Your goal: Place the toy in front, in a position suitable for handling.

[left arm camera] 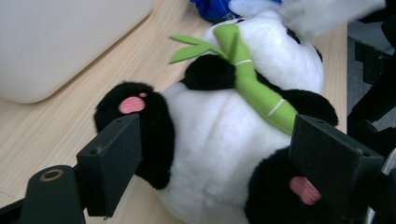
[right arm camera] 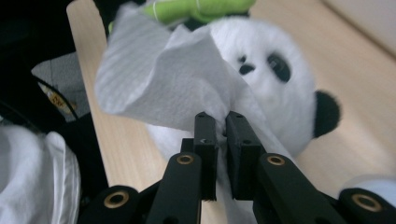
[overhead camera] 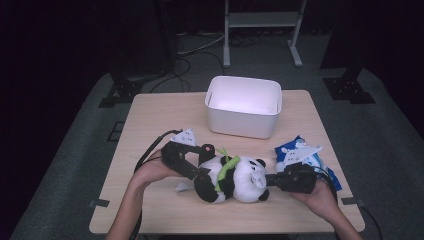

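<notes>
Nearest the lens in the right gripper view, the right tool (right arm camera: pixel 220 126) has its jaws pressed together on a white tissue (right arm camera: pixel 159 79), whose loose end fans up across the face of the plush panda (right arm camera: pixel 275 88). My reading is that the tissue is being held there to wipe the toy's head.

From above, the panda (overhead camera: pixel 235 177) lies on its back at the lower middle of the frame, on the tabletop (overhead camera: pixel 160 112), head toward the right tool (overhead camera: pixel 272 181).

At the lower left of the toy, the left tool (overhead camera: pixel 200 172) stands spread, one jaw on either side of the panda's lower body (the left gripper view puts the black legs with pink soles by each pad, though I can't tell whether the pads actually press on the fur). It looks set there to steady the toy.

A white bin (overhead camera: pixel 243 106) sits at upper centre, a blue packet (overhead camera: pixel 300 150) at right.
</notes>
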`<state>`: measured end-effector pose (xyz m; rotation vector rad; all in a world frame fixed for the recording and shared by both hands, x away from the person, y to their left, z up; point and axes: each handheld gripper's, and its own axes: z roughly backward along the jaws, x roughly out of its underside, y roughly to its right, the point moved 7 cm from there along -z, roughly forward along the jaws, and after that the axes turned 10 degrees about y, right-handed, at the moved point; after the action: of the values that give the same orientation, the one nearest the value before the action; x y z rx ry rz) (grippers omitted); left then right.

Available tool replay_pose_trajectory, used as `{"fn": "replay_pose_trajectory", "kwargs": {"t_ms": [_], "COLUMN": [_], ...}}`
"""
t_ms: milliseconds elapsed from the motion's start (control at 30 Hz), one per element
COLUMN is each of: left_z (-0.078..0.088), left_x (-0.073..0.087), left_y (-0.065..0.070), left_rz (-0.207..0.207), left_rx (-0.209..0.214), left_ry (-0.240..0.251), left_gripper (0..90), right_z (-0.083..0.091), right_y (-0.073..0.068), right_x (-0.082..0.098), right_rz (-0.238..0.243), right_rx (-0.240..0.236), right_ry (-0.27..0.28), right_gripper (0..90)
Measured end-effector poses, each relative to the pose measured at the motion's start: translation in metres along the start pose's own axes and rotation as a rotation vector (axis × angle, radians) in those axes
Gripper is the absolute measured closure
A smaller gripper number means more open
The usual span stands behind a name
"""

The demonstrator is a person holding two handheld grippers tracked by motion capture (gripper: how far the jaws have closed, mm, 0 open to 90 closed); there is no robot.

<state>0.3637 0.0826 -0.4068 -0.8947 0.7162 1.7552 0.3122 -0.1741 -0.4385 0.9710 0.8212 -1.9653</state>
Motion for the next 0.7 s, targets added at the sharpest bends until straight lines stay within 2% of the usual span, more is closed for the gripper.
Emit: {"fn": "replay_pose_trajectory", "kwargs": {"t_ms": [100, 200, 300, 433, 600, 700], "left_z": [-0.004, -0.005, -0.003, -0.001, 0.001, -0.001], "left_x": [-0.001, -0.005, -0.006, -0.003, 0.002, 0.004], "left_y": [-0.001, 0.0, 0.0, -0.007, -0.012, -0.014], "left_rz": [0.002, -0.003, -0.003, 0.006, 0.028, 0.037], "left_rx": [0.001, 0.012, 0.007, -0.011, -0.028, -0.032], "left_ry": [-0.001, 0.005, 0.006, -0.003, -0.002, -0.003], "left_gripper": [16.0, 15.9, 15.9, 16.0, 16.0, 15.9], "right_z": [-0.001, -0.013, -0.032, -0.053, -0.048, -0.044], "right_y": [0.009, 0.018, 0.026, 0.029, 0.022, 0.013], "right_x": [-0.016, -0.036, -0.049, -0.05, -0.046, -0.044], "right_rz": [0.002, 0.016, 0.036, 0.039, 0.047, 0.069], "right_rx": [0.01, 0.02, 0.033, 0.019, -0.004, -0.01], "right_ry": [0.022, 0.033, 0.0, -0.048, -0.04, -0.036], "right_gripper": [82.8, 82.8, 82.8, 82.9, 82.9, 82.9]}}
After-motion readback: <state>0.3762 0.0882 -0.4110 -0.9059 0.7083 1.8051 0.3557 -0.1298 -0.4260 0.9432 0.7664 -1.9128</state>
